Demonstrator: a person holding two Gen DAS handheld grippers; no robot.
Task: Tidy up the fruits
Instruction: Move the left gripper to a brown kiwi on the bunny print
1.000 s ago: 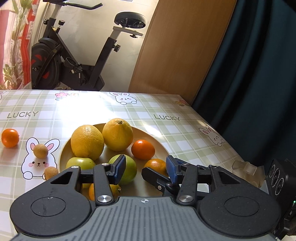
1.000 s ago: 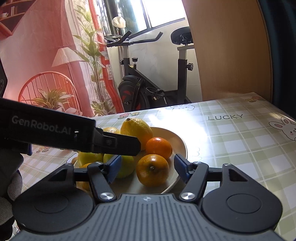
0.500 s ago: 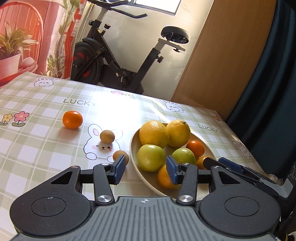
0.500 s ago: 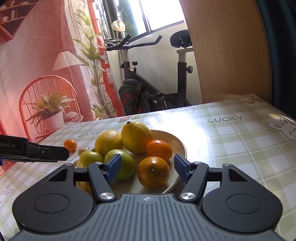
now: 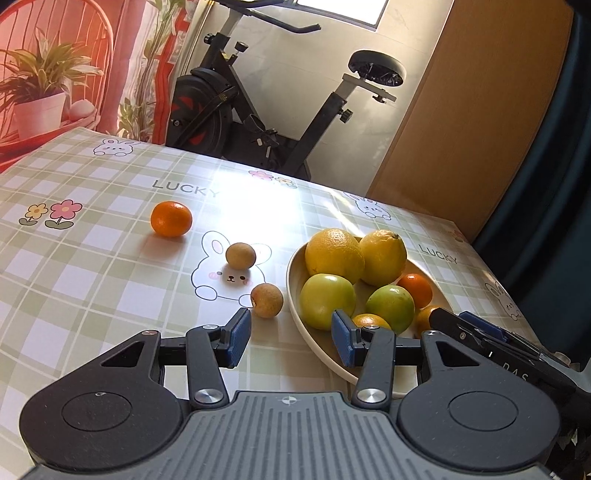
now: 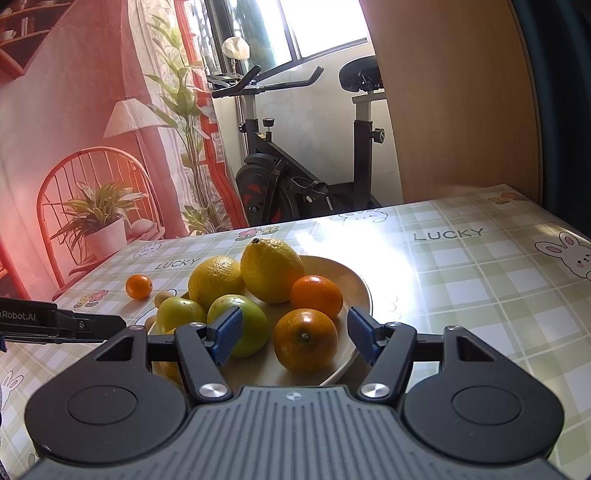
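Strong daylight is admitted through the window [image 6: 325, 33] at twelve o'clock, where detail is blown out. A white glare patch is cast on the tablecloth [image 5: 258, 206] beyond the bowl [image 6: 360, 291]. Short soft shadows are thrown toward six o'clock. Straight edges are bowed near the borders by fisheye distortion. Focus is kept sharp; no blur is seen.

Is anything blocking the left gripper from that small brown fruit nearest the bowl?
Nothing visible does. The small round brown fruit lies on bare checked tablecloth just ahead of the open left gripper, beside the cream bowl.
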